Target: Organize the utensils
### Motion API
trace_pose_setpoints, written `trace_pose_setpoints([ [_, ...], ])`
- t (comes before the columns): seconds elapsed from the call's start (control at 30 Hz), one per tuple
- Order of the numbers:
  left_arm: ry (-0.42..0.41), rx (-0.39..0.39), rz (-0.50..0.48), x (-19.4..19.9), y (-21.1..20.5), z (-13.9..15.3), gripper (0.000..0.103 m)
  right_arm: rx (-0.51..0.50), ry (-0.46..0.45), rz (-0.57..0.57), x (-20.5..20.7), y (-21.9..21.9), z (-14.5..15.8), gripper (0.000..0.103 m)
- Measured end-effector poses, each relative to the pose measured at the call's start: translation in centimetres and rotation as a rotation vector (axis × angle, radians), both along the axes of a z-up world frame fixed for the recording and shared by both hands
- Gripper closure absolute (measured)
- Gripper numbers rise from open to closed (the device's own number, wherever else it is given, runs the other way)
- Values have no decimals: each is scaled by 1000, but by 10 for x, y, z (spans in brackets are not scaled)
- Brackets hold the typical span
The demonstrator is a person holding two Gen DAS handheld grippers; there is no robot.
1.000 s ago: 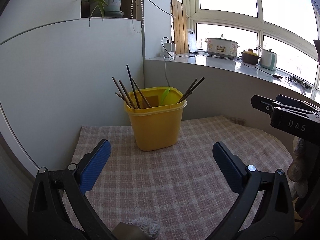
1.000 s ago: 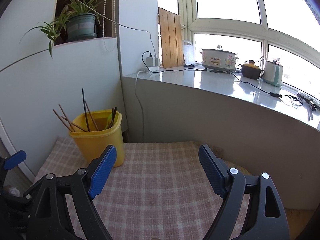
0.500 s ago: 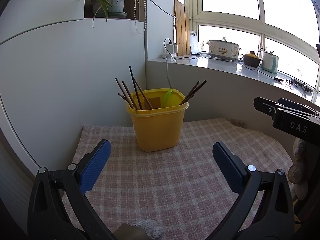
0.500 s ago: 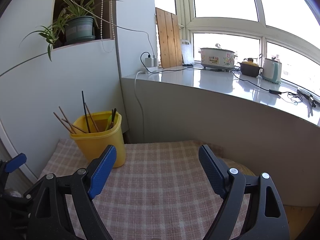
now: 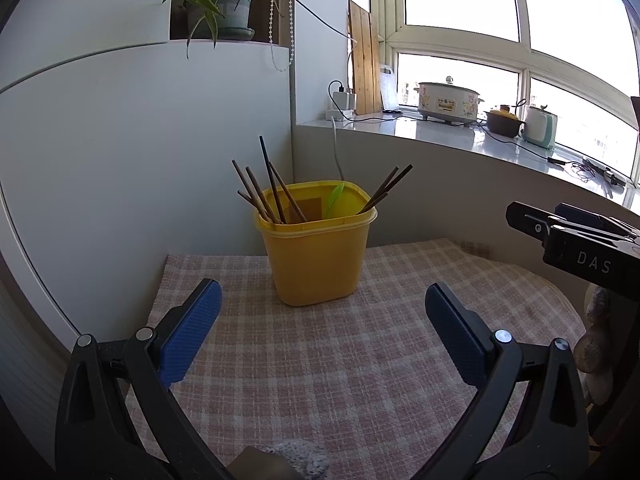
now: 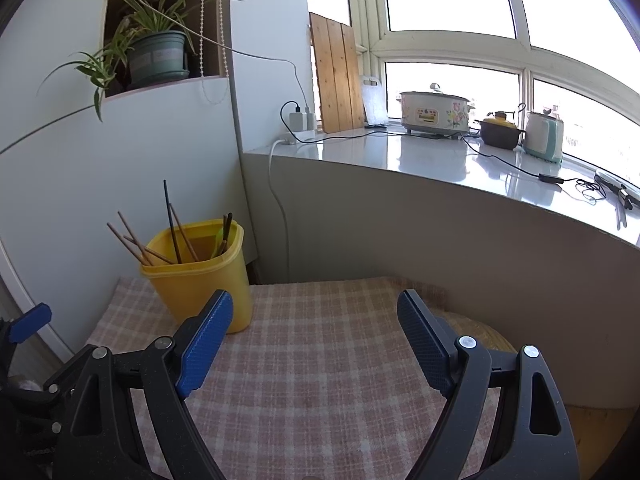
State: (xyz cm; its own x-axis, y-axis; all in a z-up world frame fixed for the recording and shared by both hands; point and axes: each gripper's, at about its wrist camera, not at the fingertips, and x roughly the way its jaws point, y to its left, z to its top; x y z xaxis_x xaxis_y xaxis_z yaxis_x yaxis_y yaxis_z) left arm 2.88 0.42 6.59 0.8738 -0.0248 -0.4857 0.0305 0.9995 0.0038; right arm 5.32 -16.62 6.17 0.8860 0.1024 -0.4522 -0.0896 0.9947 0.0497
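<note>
**Both grippers wide, nothing held; utensils standing in yellow bin**

Left gripper (image 5: 320, 316): fingers (image 5: 192, 332) spread wide, blue pads facing each other across bare cloth. Nothing between them. It hangs above the checked cloth (image 5: 360, 360) covering the desk, pointed toward the yellow bin (image 5: 316, 256), which sits directly ahead near the far edge of the cloth, close to the white wall.

Right gripper (image 6: 316, 336): fingers (image 6: 424, 340) equally far apart, empty. From its own camera the bin lies off to the left, just past the left pad. In the left view the right gripper's black body marked "DAS" shows at the right edge.

Bin contents: dark chopsticks (image 5: 272, 192) leaning out in two bunches, most at the left side of the rim and a few at the right corner; one green utensil (image 5: 334, 200) inside between them. Bin upright.

Background: potted plant (image 6: 156, 56) in a wall niche; windowsill with cooker (image 6: 434, 112), small dark pot (image 6: 500, 132), kettle (image 6: 544, 136).
</note>
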Motion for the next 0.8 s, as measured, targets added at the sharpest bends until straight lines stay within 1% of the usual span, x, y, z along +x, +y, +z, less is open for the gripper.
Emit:
trace_pose_setpoints([
  [0.8,-5,1,4,-1,0,2,0,17,8,1,-3,1,0,19],
])
